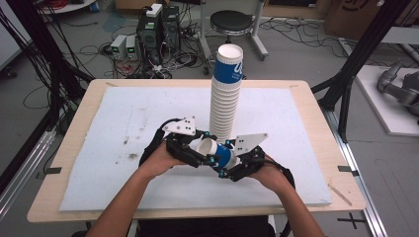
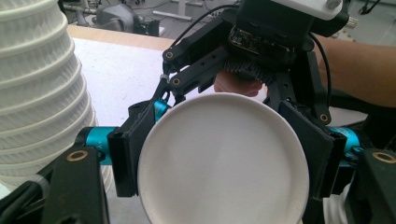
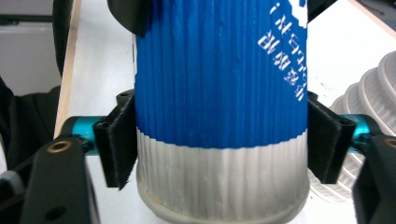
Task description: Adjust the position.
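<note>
A blue paper cup (image 1: 223, 156) lies on its side just above the white mat, held between both grippers. My left gripper (image 1: 201, 148) is at its white open mouth. In the left gripper view the pads (image 2: 126, 154) press on both sides of the cup's rim (image 2: 219, 177). My right gripper (image 1: 231, 165) grips the other end. In the right gripper view its pads (image 3: 119, 144) squeeze the ribbed blue wall (image 3: 219, 93) beside a pale band. Right behind stands a tall stack of cups (image 1: 226, 98), also on the left (image 2: 37, 93) and at the right edge (image 3: 373, 93).
A white mat (image 1: 123, 148) covers the wooden table (image 1: 316, 113). The stack leans slightly and stands a hand's width beyond the grippers. On the floor beyond are a black stool (image 1: 231, 22), computer boxes (image 1: 153, 29) and cables. Black frame posts (image 1: 356, 59) flank the table.
</note>
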`<state>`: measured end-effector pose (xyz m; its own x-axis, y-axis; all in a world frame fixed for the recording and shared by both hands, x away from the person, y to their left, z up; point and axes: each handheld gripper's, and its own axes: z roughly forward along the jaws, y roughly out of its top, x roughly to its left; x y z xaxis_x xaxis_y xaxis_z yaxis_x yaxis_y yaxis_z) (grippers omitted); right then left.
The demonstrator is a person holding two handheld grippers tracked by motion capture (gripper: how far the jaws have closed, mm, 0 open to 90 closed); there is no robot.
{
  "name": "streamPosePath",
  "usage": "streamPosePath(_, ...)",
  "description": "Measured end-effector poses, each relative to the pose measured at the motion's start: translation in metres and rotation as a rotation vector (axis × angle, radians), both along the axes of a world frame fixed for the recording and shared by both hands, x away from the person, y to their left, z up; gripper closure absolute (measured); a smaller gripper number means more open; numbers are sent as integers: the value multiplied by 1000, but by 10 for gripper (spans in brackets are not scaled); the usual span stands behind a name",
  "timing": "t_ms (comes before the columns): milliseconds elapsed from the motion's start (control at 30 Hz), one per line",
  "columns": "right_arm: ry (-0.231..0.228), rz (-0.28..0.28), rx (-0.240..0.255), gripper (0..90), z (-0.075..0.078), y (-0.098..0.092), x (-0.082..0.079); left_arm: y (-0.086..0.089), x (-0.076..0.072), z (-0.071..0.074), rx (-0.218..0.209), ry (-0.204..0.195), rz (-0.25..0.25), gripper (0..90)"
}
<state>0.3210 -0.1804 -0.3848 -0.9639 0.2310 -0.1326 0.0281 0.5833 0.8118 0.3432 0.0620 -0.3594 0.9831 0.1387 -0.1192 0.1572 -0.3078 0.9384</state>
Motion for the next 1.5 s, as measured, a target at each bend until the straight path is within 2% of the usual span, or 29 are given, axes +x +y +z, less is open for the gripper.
streamPosePath(67, 21, -32, 80, 177, 1, -3, 1, 5, 1, 0, -39, -2, 17, 304)
streamPosePath(100, 31, -35, 103, 171, 2, -6, 1, 5, 1, 0, -39, -2, 17, 304)
streamPosePath(133, 34, -32, 116, 165, 4, -8, 1, 7, 1, 0, -61, 3, 16, 304)
streamPosePath(267, 44, -25, 146, 164, 5, -13, 2, 14, 0, -3, -145, -25, 4, 305)
streamPosePath(367, 83, -23, 182, 144, 0, -13, 3, 15, -2, -3, -235, -37, -22, 307)
streamPosePath(433, 93, -18, 198, 146, -1, -12, 3, 14, -3, -3, -231, -38, -25, 307)
streamPosePath(467, 83, 2, 206, 160, -1, -11, 3, 13, -3, -3, -224, -35, -28, 306)
streamPosePath(633, 66, 13, 199, 208, 1, -14, 3, 13, -1, -5, -214, 1, -31, 307)
streamPosePath(667, 66, 12, 179, 225, 1, -15, 3, 13, -1, -5, -201, 6, -28, 303)
streamPosePath(700, 61, 16, 162, 230, 1, -14, 3, 12, -3, -5, -159, -8, -12, 296)
streamPosePath(733, 45, 8, 136, 231, 1, -14, 3, 12, -3, -5, -159, -8, -12, 267)
streamPosePath(767, 34, 2, 106, 231, 1, -13, 2, 12, -4, -5, -134, -38, 8, 200)
streamPosePath(800, 23, -5, 76, 232, 1, -13, 2, 13, -4, -3, -103, -40, 44, 165)
streamPosePath(833, 20, -10, 53, 232, 1, -12, 2, 15, -4, -2, -92, -43, 52, 165)
streamPosePath(900, 26, -16, 41, 232, 1, -12, 2, 15, -4, -1, -60, -51, 46, 165)
streamPosePath(933, 26, -16, 41, 232, 1, -12, 2, 15, -4, -1, -60, -51, 46, 165)
streamPosePath(1000, 34, -12, 35, 231, 1, -12, 2, 13, -4, -3, -25, -49, 33, 165)
streamPosePath(1033, 38, -6, 7, 229, 0, -9, 1, 11, -3, -5, 8, -40, 18, 168)
streamPosePath(1100, 44, 0, 2, 229, 0, -9, 1, 10, -2, -7, 8, -30, 7, 168)
streamPosePath(1133, 70, 14, 7, 228, -1, -7, 1, 10, -2, -7, 4, -22, -3, 168)
streamPosePath(1200, 67, 18, 5, 229, -1, -7, 1, 9, -2, -8, 4, -12, -13, 172)
streamPosePath(1233, 65, 20, 5, 229, -1, -7, 1, 9, -2, -8, 6, -6, -25, 190)
streamPosePath(1300, 67, 30, 5, 229, -1, -8, 1, 10, -2, -8, 6, 1, -48, 288)
streamPosePath(1333, 68, 32, 9, 230, -1, -9, 1, 11, -1, -8, 4, 5, -62, 298)
streamPosePath(1433, 74, 37, 14, 230, 0, -9, 0, 13, 0, -9, -3, 48, -65, 304)
streamPosePath(1500, 76, 39, 19, 228, 0, -9, 0, 14, 1, -11, -13, 52, -69, 312)
